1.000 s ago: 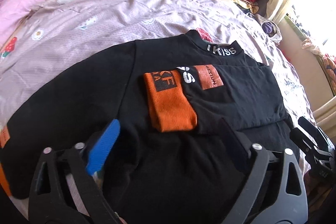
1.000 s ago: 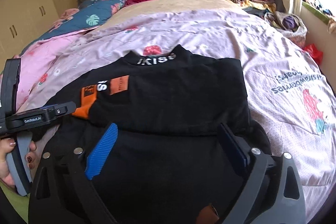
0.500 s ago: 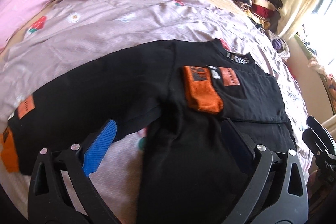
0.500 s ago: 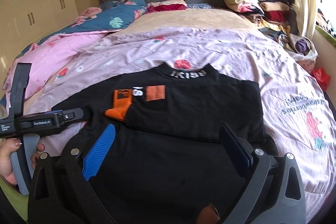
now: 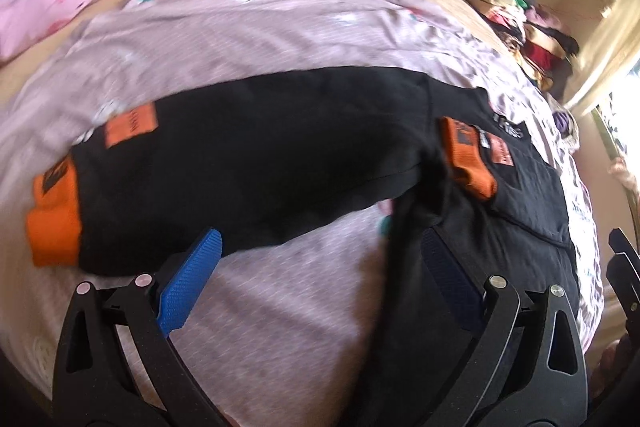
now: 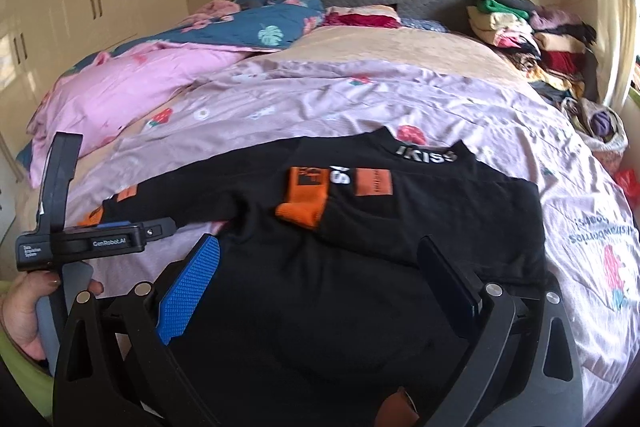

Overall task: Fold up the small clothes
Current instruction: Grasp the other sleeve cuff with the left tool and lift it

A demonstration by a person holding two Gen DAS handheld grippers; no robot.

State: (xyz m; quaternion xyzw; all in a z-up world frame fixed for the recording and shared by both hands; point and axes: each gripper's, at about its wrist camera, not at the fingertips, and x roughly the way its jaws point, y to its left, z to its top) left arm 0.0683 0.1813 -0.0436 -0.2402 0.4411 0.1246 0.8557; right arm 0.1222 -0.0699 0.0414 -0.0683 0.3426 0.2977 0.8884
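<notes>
Folding the black top (image 6: 360, 267) on the bed (image 6: 400, 99) goes best by pinching the outstretched sleeve (image 5: 240, 163) near its orange cuff (image 5: 54, 223); left gripper (image 5: 316, 267) and right gripper (image 6: 320, 267) both gape wide, holding nothing.

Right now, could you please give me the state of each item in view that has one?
Black shirt: partly folded.
Right sleeve: folded across the chest.
Left sleeve: spread out flat on the bedspread.
Left gripper: open, empty.
Right gripper: open, empty.
</notes>
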